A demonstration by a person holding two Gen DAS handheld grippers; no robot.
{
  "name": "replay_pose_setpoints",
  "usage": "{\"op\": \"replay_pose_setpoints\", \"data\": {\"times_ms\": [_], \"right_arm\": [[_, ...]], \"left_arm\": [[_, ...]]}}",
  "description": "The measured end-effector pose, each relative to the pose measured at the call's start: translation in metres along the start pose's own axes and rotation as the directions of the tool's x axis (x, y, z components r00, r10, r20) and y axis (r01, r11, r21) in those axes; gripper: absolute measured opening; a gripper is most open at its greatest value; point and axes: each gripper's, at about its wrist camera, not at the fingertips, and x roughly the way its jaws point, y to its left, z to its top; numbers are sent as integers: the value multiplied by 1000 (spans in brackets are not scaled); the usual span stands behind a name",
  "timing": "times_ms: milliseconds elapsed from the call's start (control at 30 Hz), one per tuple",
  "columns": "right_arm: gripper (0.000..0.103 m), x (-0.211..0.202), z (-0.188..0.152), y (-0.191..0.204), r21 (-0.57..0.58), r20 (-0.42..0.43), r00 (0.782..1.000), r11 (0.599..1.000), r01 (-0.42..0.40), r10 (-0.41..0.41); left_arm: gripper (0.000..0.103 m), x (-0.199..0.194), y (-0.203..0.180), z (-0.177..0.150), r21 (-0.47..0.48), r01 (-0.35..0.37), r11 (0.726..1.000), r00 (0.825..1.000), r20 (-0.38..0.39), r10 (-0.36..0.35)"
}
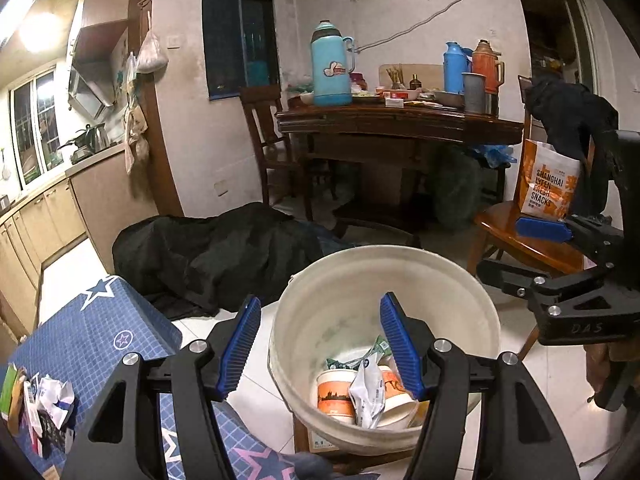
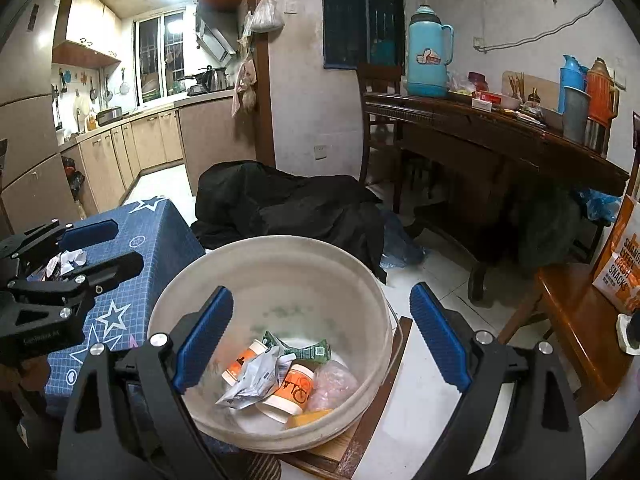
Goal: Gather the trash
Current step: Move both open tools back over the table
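Left wrist: the left claw [image 1: 320,344] stood apart and empty above the bucket [image 1: 480,308], trash [image 1: 366,390] lying below it.

Right wrist: the right claw [image 2: 322,338] gaped empty over it too; more scraps [image 2: 66,260] waited on the table [image 2: 160,232] to its left.

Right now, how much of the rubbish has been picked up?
Some is done: paper cups and wrappers lie in the white bucket. Nothing is in hand; the left gripper and right gripper are both open and empty above it. Left: crumpled scraps on the blue star-patterned cloth.
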Motion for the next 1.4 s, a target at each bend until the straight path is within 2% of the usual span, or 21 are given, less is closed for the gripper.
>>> {"op": "replay_pose_setpoints", "data": {"times_ms": [400, 467, 567, 600, 633, 700, 767, 867, 900, 933, 967, 1000, 1067, 1100, 1200, 1267, 1333, 1400], "right_arm": [[87, -10, 2, 9, 3, 24, 1000, 1000, -5, 5], [87, -16, 0, 12, 25, 39, 999, 999, -33, 32], [88, -22, -5, 21, 66, 61, 994, 993, -99, 95], [93, -22, -7, 24, 90, 71, 990, 988, -129, 123], [97, -23, -9, 27, 114, 80, 985, 980, -164, 155], [98, -16, -12, 34, 166, 60, 968, 953, -252, 246], [98, -7, -14, 43, 200, 22, 954, 933, -298, 299], [98, 6, -20, 66, 233, -40, 924, 903, -361, 380], [98, 10, -23, 75, 244, -66, 904, 885, -396, 422], [98, 13, -26, 82, 257, -74, 893, 874, -413, 443], [98, 15, -29, 89, 269, -78, 885, 865, -424, 458], [98, 19, -33, 98, 277, -93, 873, 855, -438, 478], [98, 25, -41, 116, 279, -130, 859, 850, -447, 494], [98, 29, -46, 126, 281, -143, 857, 851, -444, 495], [98, 37, -60, 155, 282, -195, 850, 858, -430, 490], [98, 36, -68, 169, 270, -221, 842, 860, -433, 493], [98, 36, -75, 187, 230, -255, 830, 864, -447, 497], [98, 33, -81, 197, 185, -266, 830, 871, -455, 490]], "left_arm": [[63, -18, 5, -9, 1, -45, 999, 999, 10, 45], [64, -25, 6, -14, 0, -61, 998, 998, 15, 61], [72, -41, 14, -29, -10, -77, 997, 997, 28, 77], [75, -49, 19, -37, -23, -81, 996, 996, 35, 82], [75, -57, 25, -46, -40, -80, 996, 996, 38, 82], [77, -69, 39, -61, -85, -77, 993, 996, 30, 79], [80, -81, 56, -77, -129, -99, 987, 995, 15, 101], [82, -102, 90, -107, -222, -212, 952, 977, -34, 210], [82, -113, 108, -122, -271, -257, 928, 966, -67, 248], [84, -123, 122, -134, -307, -303, 902, 953, -92, 289], [92, -130, 131, -142, -328, -338, 882, 941, -108, 321], [98, -143, 148, -156, -362, -400, 842, 916, -131, 379], [98, -162, 170, -175, -401, -476, 782, 878, -170, 447], [98, -172, 184, -187, -427, -514, 744, 856, -204, 475], [98, -188, 215, -212, -480, -576, 662, 816, -288, 502], [98, -193, 226, -220, -495, -583, 645, 811, -306, 499], [98, -189, 229, -224, -478, -578, 662, 816, -321, 481], [98, -180, 230, -227, -453, -592, 667, 806, -334, 488]]}}
